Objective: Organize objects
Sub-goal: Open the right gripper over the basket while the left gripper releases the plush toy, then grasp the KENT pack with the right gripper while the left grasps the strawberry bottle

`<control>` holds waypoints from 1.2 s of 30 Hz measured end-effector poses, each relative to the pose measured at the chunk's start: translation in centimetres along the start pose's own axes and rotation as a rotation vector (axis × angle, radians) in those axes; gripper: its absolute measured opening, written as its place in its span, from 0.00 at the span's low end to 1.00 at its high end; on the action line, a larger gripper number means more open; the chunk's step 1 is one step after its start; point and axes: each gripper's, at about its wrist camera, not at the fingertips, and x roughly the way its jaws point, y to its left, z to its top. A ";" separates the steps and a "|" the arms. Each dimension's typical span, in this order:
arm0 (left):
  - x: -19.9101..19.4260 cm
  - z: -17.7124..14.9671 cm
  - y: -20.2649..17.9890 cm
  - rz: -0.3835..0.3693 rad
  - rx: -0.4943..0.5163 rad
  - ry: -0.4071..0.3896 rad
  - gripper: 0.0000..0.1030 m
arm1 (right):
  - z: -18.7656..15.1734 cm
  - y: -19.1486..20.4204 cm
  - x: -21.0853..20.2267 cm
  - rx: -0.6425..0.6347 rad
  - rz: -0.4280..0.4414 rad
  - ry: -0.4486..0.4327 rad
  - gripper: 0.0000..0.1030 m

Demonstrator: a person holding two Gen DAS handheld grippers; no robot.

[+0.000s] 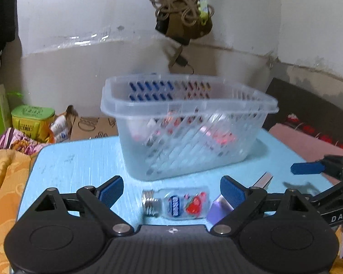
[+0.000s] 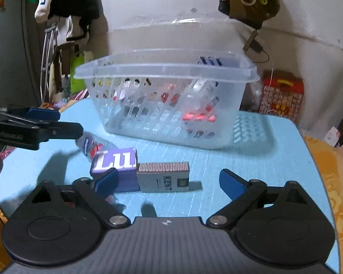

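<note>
Spread wide, the left gripper (image 1: 171,191) frames a small bottle (image 1: 176,203) lying on the blue table (image 1: 80,159) — nothing gripped. Equally open, the right gripper (image 2: 169,182) faces a grey cigarette pack (image 2: 163,177) — beside a purple box (image 2: 116,162).

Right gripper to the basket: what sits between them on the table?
In the right wrist view, the grey Kent box lies between the open right gripper and the basket, purple box touching its left end; beyond it, bare blue table.

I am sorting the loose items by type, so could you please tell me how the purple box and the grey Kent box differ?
The purple box has large white lettering; the grey Kent box has small print and a dotted top. The purple one lies nearer the left gripper, the grey one nearer the right gripper. Both lie touching on the blue table, outside the basket.
</note>
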 end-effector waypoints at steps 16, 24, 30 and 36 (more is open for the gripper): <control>3.1 -1.4 -0.1 -0.042 -0.054 0.085 0.91 | -1.9 1.3 2.3 -0.106 -0.024 0.055 0.74; 2.9 -1.5 1.2 -0.007 -0.097 0.078 0.91 | -1.7 0.4 2.5 -0.074 -0.025 0.054 0.69; 4.1 -1.7 -0.9 -0.005 -0.020 0.111 0.90 | -1.5 0.3 3.3 -0.075 -0.041 0.051 0.76; 5.0 -2.2 -1.2 0.001 -0.018 0.146 0.90 | -1.5 -1.2 3.0 -0.034 -0.020 0.057 0.58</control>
